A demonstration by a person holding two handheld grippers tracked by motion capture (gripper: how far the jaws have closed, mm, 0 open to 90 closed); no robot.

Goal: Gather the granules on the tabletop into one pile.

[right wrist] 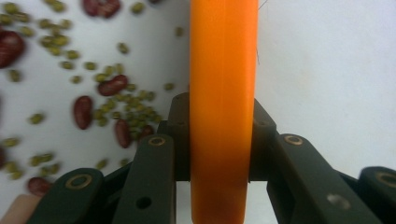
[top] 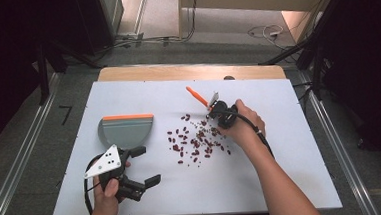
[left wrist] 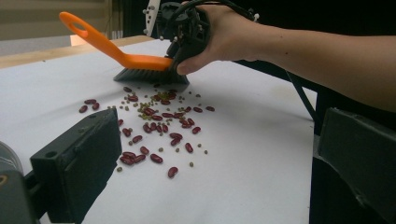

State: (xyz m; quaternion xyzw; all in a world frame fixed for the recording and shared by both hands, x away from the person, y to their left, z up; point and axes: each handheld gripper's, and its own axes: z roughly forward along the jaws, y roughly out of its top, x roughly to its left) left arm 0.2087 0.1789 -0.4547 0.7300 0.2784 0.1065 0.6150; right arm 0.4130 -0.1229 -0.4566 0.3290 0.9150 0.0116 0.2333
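My right gripper (top: 218, 112) is shut on an orange-handled brush (top: 197, 95); the right gripper view has the orange handle (right wrist: 224, 88) clamped between both black jaws. The dark bristles (left wrist: 149, 76) rest on the white board at the far edge of a scatter of red and small green beans (top: 195, 139). A grey dustpan with an orange lip (top: 126, 131) lies to the left of the beans. Just below it, my left gripper (top: 147, 166) hovers open with nothing between its jaws, and the beans (left wrist: 154, 126) lie ahead of it.
The white board (top: 282, 172) covers a wooden table and has bare room at the right and front. A person's right forearm (top: 278, 182) crosses the front right. Cables and dark stands sit on the floor beyond the far edge.
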